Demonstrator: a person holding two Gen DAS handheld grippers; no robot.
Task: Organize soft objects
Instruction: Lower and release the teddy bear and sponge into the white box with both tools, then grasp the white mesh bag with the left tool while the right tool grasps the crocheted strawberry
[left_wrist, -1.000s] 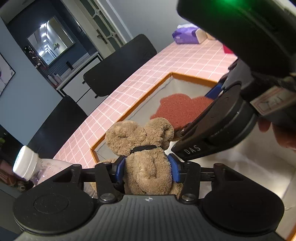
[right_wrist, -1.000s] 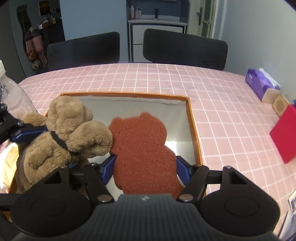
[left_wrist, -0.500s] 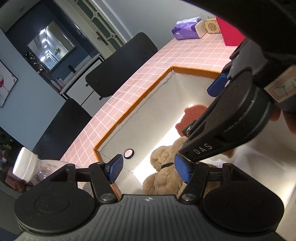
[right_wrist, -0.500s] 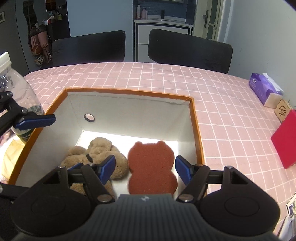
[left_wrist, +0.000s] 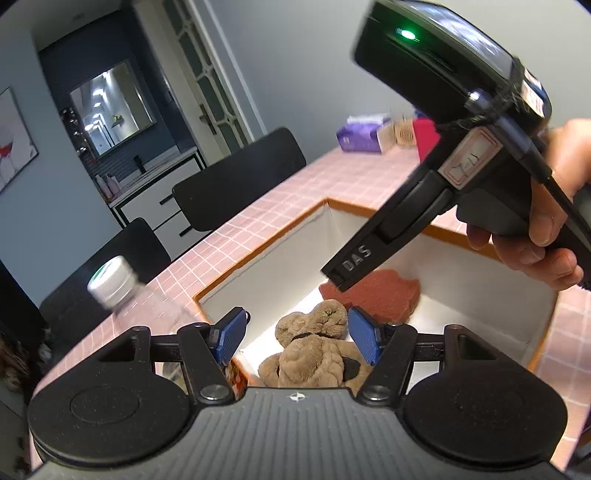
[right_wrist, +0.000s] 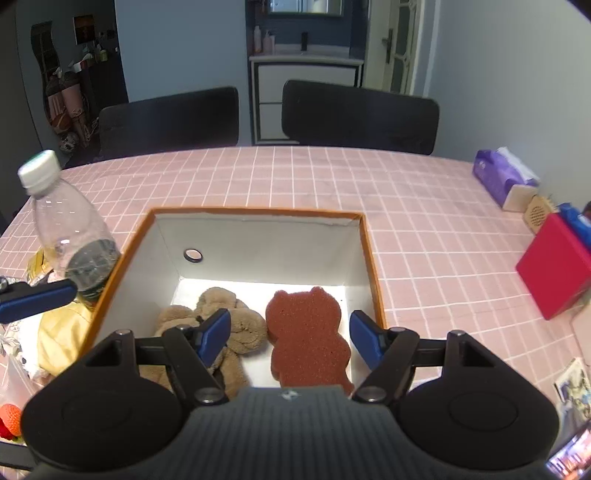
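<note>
A brown plush bear and a red-brown bear-shaped sponge lie side by side on the floor of a white box with an orange rim. My right gripper hangs open above them, nothing between its blue pads. In the left wrist view my left gripper is open too, over the plush bear, with the sponge just beyond it. One blue left fingertip shows at the box's left side. A hand holds the right gripper's black body over the box.
A clear plastic bottle stands against the box's left wall, with a yellow item and an orange crochet piece nearer me. A purple tissue pack and a red box sit at the right. Two black chairs stand behind the pink checked table.
Both grippers let go: the plush bear and the sponge dropped to the box floor. Both grippers then rose and drew back, jaws wide.
</note>
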